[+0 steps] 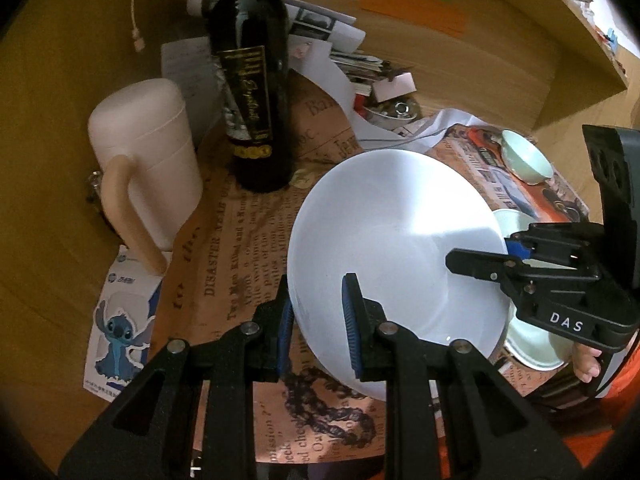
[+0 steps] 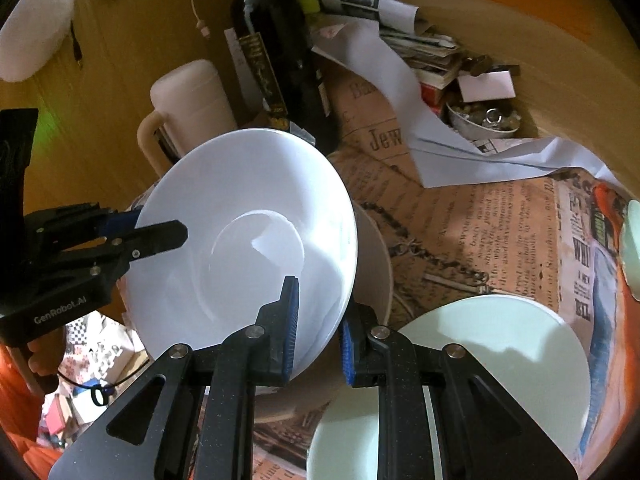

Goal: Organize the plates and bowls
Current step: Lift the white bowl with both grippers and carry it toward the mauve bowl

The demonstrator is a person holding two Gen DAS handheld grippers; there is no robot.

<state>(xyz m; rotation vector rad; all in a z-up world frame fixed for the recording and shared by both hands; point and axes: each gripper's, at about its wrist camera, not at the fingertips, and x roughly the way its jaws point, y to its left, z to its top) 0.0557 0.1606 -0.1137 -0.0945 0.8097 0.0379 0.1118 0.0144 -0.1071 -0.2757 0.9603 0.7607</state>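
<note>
Left hand-held gripper point(image 1: 318, 322): it is pinching the left edge of the big white plate point(image 1: 394, 256), one finger on each side of the rim.
Big white plate: both grippers are holding it up in the air over the newspaper sheet point(image 1: 240, 248) on the table point(image 1: 52, 184). It is tipping, with its hollow side facing up and toward the cameras. It is round, so no side is longer.
Right hand-held gripper point(image 2: 318, 334): it is gripping the plate's right edge the same way.
Left view only: a small green bowl point(image 1: 524, 156) is sitting far back on the right, and a Stitch sticker card point(image 1: 120, 328) is lying low on the left.
Right view only: a pale green plate point(image 2: 480, 372) is lying right under the gripper, and a beige bowl point(image 2: 374, 264) is peeking out behind the white plate.
Both views: a dark wine bottle point(image 1: 250, 80) and a white jug point(image 1: 148, 164) are standing at the back.
</note>
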